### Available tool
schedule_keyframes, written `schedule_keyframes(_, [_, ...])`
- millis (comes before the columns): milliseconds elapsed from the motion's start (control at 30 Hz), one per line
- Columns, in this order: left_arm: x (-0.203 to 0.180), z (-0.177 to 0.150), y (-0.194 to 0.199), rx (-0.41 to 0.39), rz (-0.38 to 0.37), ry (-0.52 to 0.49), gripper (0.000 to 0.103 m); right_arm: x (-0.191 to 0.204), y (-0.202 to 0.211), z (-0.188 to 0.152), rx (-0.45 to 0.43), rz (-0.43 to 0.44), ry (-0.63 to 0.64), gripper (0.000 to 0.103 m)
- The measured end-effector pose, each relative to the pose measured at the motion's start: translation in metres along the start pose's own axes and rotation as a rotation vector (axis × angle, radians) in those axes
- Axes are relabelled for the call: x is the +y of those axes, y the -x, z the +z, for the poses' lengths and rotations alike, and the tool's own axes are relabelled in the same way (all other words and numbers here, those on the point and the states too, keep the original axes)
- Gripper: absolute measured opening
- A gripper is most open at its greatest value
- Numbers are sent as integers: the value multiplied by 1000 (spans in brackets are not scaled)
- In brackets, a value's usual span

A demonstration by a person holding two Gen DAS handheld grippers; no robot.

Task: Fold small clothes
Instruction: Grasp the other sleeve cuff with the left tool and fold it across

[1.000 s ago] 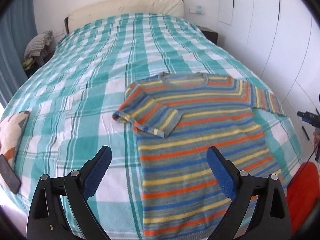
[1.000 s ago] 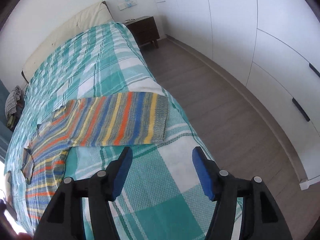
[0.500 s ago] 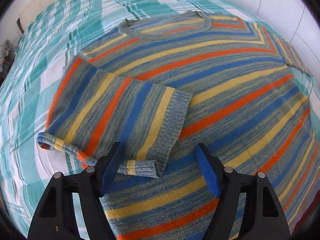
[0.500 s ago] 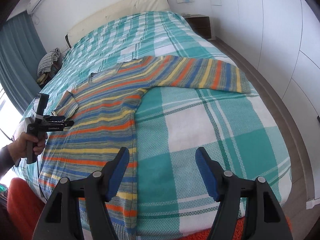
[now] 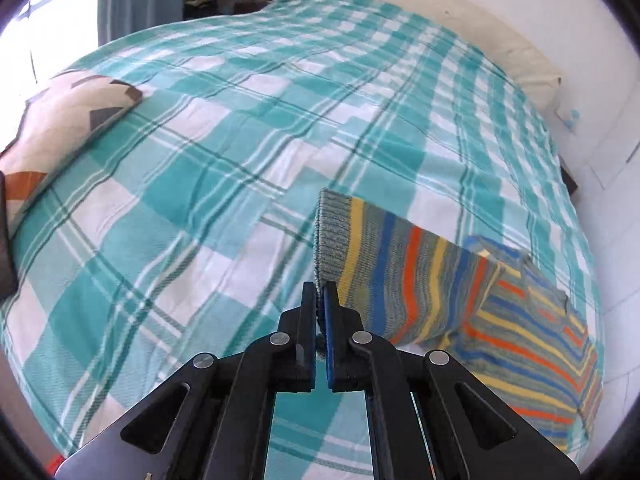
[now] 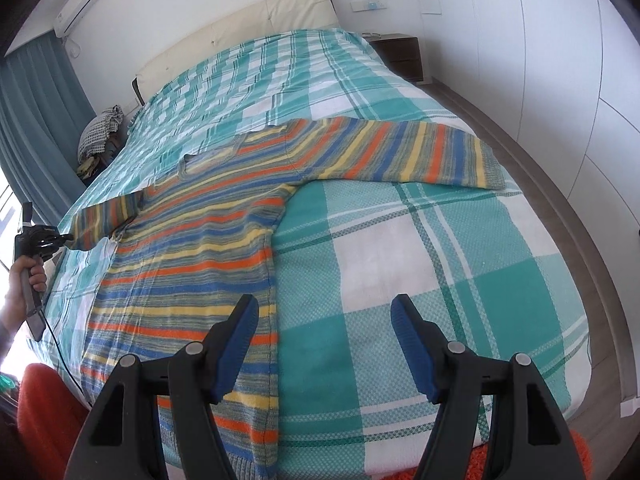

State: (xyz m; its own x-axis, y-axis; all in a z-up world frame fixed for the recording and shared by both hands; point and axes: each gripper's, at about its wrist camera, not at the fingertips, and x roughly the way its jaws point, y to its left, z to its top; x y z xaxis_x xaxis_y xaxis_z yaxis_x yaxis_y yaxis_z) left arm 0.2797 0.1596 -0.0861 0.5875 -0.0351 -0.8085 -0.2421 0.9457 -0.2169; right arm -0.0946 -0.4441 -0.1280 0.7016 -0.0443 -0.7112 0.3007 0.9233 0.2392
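Note:
A striped knit sweater [image 6: 208,232] in grey, blue, orange and yellow lies flat on the bed. Its right sleeve [image 6: 416,156] stretches toward the bed's right edge. My left gripper [image 5: 320,300] is shut on the ribbed cuff of the left sleeve [image 5: 384,264] and holds it stretched out above the blanket; it also shows in the right wrist view [image 6: 60,236]. My right gripper [image 6: 324,344] is open and empty above the sweater's lower right hem and the blanket.
A teal and white plaid blanket [image 6: 420,264] covers the bed. A patterned cushion [image 5: 52,132] lies at the left. A nightstand [image 6: 400,56] and white wardrobe doors [image 6: 560,40] stand at the right. A red rug [image 6: 44,412] lies at the bed's foot.
My left gripper has shut on the folded-in left sleeve's cuff and pulled it out to the left, off the sweater's body. My right gripper has stayed open, nearly still.

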Motion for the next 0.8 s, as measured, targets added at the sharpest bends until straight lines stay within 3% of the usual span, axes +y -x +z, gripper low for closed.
schedule_keyframes(67, [30,3,-9,1,73,71,1,2,-2,0,5,0,9,68])
schedule_keyframes(133, [47,-2,-21,36,80,108,1,5,-4,0,11,-5,21,68])
schedule_keyframes(300, [51,-23,-38,91,114,68,0,7,-12,-1,40,-19,32,68])
schedule_keyframes(467, [71,-34,-52,146,95,145,0,7,-14,-1,43,-27,34,68])
schedule_keyframes(633, [58,-40,-54,131,142,30,0,6,-18,-1,54,-36,34,68])
schedule_keyframes(733, [74,-39,-42,124,111,118,3,5,-17,-1,49,-38,33,68])
schedule_keyframes(800, [89,-38,-36,122,38,165,7,5,-14,-1,39,-41,31,68])
